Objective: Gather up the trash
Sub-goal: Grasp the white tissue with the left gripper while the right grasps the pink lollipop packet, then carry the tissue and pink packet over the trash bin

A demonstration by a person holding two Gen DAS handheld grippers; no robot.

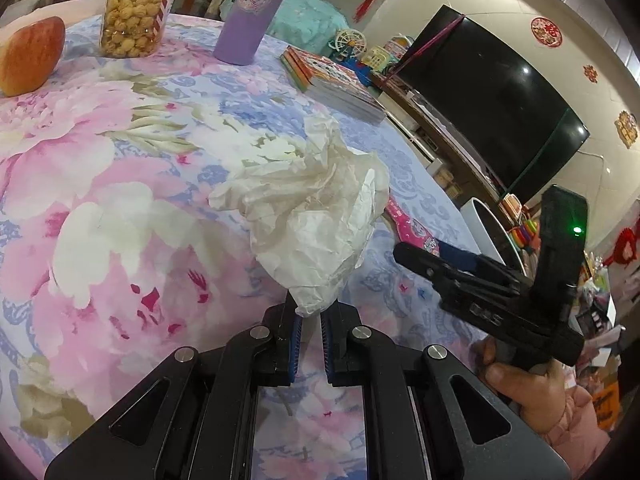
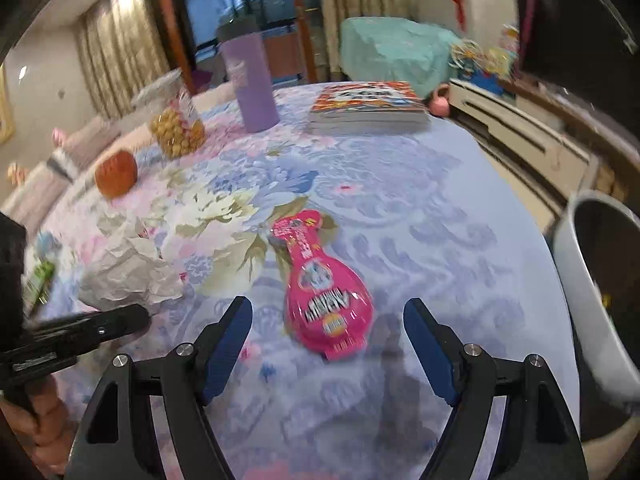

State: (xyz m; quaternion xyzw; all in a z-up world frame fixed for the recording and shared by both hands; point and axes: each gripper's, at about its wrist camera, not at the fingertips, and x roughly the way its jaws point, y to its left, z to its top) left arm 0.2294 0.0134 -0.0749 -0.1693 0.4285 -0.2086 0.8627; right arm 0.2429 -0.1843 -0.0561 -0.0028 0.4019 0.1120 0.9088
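Left gripper (image 1: 308,312) is pinching the bottom corner of a crumpled white paper (image 1: 316,204), pads pressed tight on it, the rest of the wad fanning up and out above the floral tablecloth (image 1: 120,200). From the right wrist view the same paper (image 2: 128,272) shows toward the table's left edge, w/ the left gripper's black tip just beside it.

Right gripper (image 2: 328,320) is spread wide, nothing betw. the blue pads (image 2: 228,352). It hangs over the near-right part of the table, pointing at a pink snack packet (image 2: 324,288) lying flat on the cloth; packet's lower end sits betw. the two fingers' line but pads aren't touching it. A hand (image 1: 532,388) w/ a pink sleeve holds that gripper's grip, seen at right of the left wrist view.

White trash bin (image 2: 592,280) stands off the table's right edge, mouth open, dark inside.

Far side of the table: stack of books (image 2: 368,108) near the far-right edge, purple tumbler (image 2: 252,84) at far centre, clear jar of yellow snacks (image 2: 176,124) left of it, an apple (image 2: 116,174) further left nr the far-left edge. Small green wrapper (image 2: 40,280) at the left edge, blurred.
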